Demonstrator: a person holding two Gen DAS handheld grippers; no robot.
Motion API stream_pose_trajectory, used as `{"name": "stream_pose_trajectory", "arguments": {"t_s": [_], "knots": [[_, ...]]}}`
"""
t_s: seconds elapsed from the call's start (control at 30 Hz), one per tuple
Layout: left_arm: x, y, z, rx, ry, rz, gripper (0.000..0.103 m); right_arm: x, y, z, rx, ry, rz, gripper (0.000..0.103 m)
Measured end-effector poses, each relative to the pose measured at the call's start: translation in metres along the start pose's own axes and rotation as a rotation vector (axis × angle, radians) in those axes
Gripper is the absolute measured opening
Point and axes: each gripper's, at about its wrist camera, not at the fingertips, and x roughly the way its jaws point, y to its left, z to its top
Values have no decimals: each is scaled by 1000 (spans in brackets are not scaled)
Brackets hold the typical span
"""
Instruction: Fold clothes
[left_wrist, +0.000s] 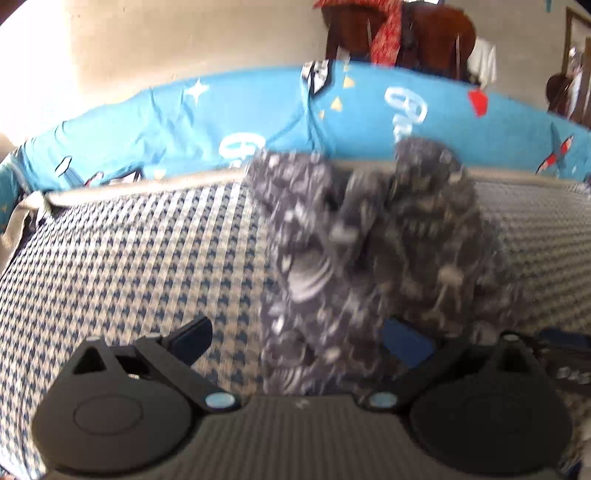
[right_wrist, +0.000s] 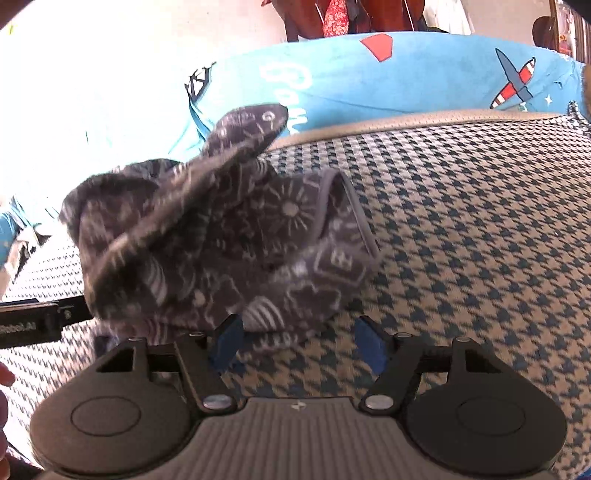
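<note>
One crumpled grey patterned garment (right_wrist: 218, 240) on houndstooth bed cover (right_wrist: 461, 240); right claw (right_wrist: 299, 343) spread, left claw (left_wrist: 303, 339) spread around it.

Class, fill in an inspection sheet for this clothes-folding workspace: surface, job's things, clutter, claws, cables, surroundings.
Surface: houndstooth-checked cover, beige trim along the far edge.
Job's things: dark patterned garment, bunched up, not flat.
Clutter: nothing seen.
Claws: left claw open, garment lying between its fingers; right claw open, garment beside one finger, not gripped.
Cables: nothing seen.
Surroundings: blue printed sheet behind the cover; wooden furniture with clothes hanging on it.
</note>
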Motion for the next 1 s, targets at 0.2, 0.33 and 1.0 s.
{"name": "stream_pose_trajectory", "arguments": {"t_s": [0.2,0.33,1.0], "knots": [[-5,-8,23,38,-43,-88,103,17,2,18,24,19,-1,68],[-7,-20,29,67,-54,-124,103,25,5,27,-7,16,-14,68],[62,-18,37,114,-69,174,103,46,-20,40,50,78,-55,76]]}}
